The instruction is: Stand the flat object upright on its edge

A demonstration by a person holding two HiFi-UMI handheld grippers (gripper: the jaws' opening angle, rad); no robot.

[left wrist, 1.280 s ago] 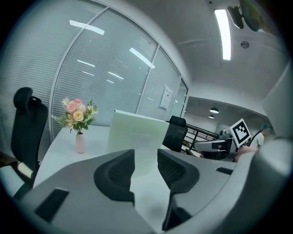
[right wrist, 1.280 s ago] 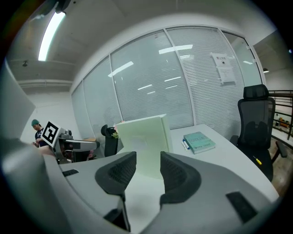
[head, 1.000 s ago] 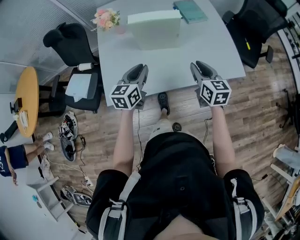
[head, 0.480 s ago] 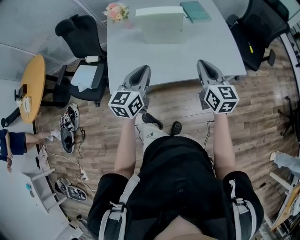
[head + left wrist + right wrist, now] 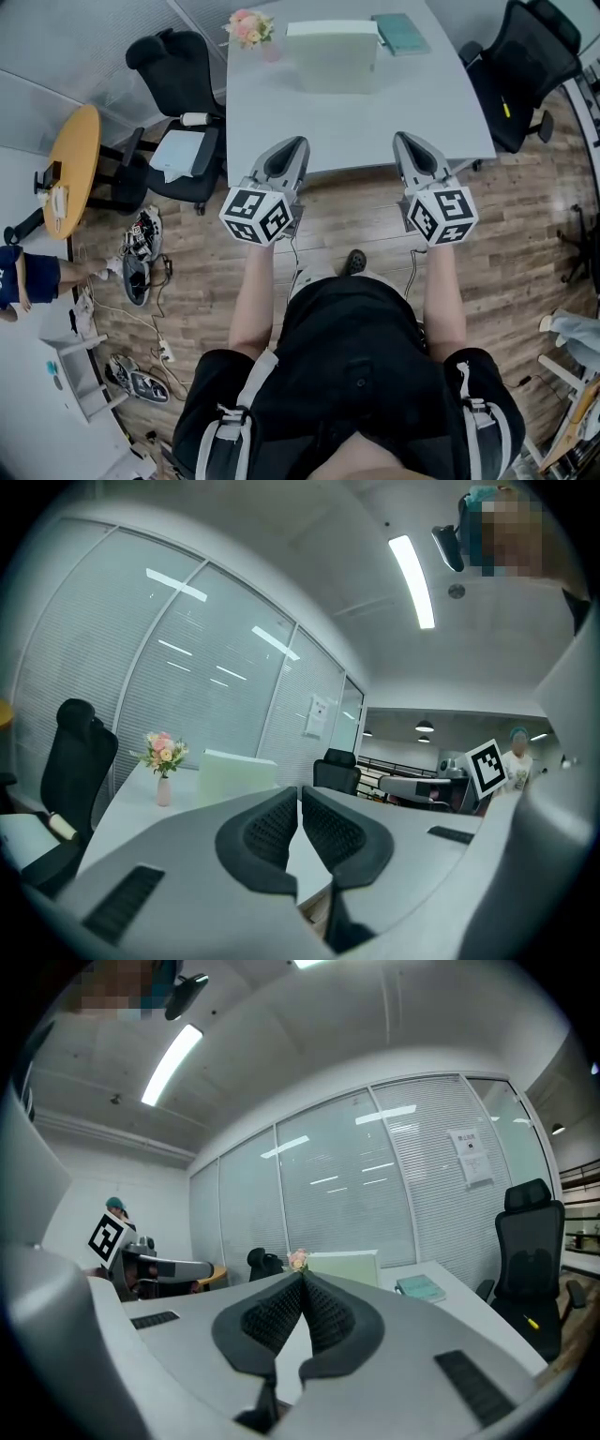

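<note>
A flat teal book (image 5: 401,33) lies at the far right of the grey table (image 5: 356,122); the right gripper view shows the book (image 5: 422,1287) lying flat too. Beside it a pale green box (image 5: 333,52) stands upright, with a vase of flowers (image 5: 251,28) to its left. My left gripper (image 5: 298,142) hovers at the table's near edge, shut and holding nothing, its pads (image 5: 272,827) meeting. My right gripper (image 5: 403,139) hangs level with it, also shut and empty, its pads (image 5: 328,1316) touching. Both are far from the book.
Black office chairs stand at the table's left (image 5: 183,70) and right (image 5: 534,66). A round yellow table (image 5: 66,178) and a person's legs (image 5: 23,277) are at the left. Shoes (image 5: 141,258) and cables lie on the wooden floor.
The table has drifted up and to the right in the head view, and the person's feet have shifted. Both grippers stay by the near edge.
</note>
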